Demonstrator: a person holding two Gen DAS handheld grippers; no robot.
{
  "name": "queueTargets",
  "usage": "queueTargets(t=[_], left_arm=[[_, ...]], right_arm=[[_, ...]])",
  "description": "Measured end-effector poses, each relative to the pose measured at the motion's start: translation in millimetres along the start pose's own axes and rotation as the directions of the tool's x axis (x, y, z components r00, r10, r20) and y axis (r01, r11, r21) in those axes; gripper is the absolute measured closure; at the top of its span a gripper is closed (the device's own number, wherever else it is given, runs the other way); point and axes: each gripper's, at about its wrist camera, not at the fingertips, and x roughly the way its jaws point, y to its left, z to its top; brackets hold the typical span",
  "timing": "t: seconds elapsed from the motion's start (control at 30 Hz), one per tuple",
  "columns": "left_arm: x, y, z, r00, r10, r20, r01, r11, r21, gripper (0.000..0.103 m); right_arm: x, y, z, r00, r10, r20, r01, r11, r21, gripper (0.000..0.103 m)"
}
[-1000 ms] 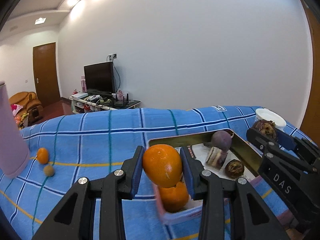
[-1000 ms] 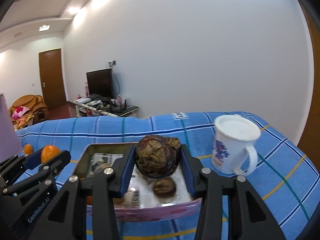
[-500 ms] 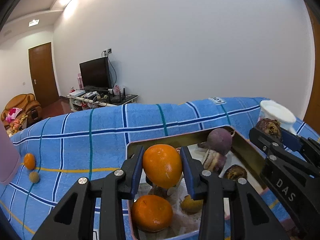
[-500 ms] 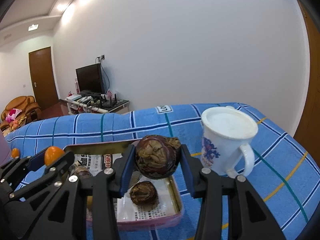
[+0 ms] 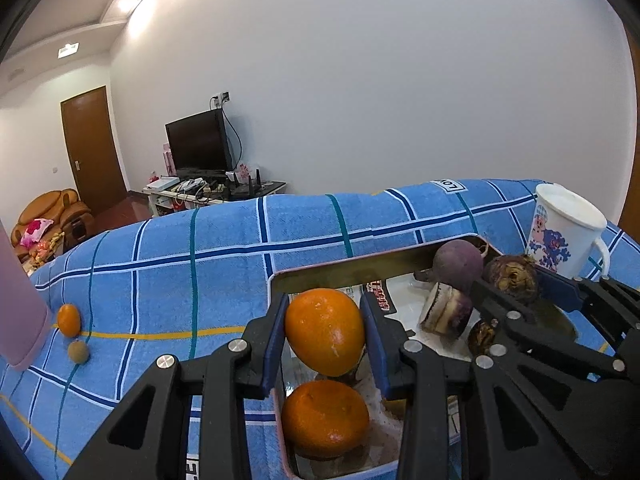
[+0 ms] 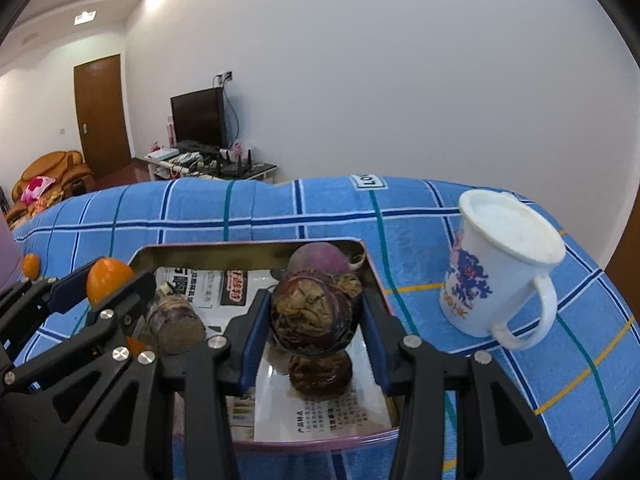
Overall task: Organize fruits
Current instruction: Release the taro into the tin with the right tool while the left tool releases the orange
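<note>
In the left wrist view, the left gripper (image 5: 325, 334) was closed on an orange (image 5: 325, 332), both blue pads pressed to its sides, and it hung above the near left corner of the metal tray (image 5: 352, 266). Directly below it a second orange (image 5: 325, 418) lay in the tray; its lower part was cut off by the tray wall. The right gripper (image 5: 510, 280) entered from the right and covered much of the tray floor, so the small brown fruit (image 5: 482, 336) under it was only half visible. A purple round fruit (image 5: 459, 265) sat at the far right corner of the tray. Near the left edge of the blue checked cloth (image 5: 200, 260), a small orange fruit (image 5: 69, 320) and a brownish ball (image 5: 78, 352) lay beside a pink object (image 5: 18, 312), which was cut off by the frame.

In the right wrist view, the right gripper (image 6: 316, 314) was closed on a dark wrinkled fruit (image 6: 316, 312) above the right side of the tray (image 6: 256, 246). This fruit hid most of the purple one (image 6: 320, 258) behind it and the top of another wrinkled fruit (image 6: 320, 374) below. The white mug (image 6: 500, 264) stood on the cloth (image 6: 280, 212) right of the tray. The left gripper (image 6: 106, 280) blocked the tray's left side.
</note>
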Motion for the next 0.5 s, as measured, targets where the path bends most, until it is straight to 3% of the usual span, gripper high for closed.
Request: queueTargets(t=[0.5], left_arm=[[7, 17, -3, 1.0, -0.005, -0.024, 0.004, 0.999, -0.045, 0.065]], right_arm=[[11, 5, -1, 0.982, 0.184, -0.041, -0.184, 0.983, 0.019, 0.054]])
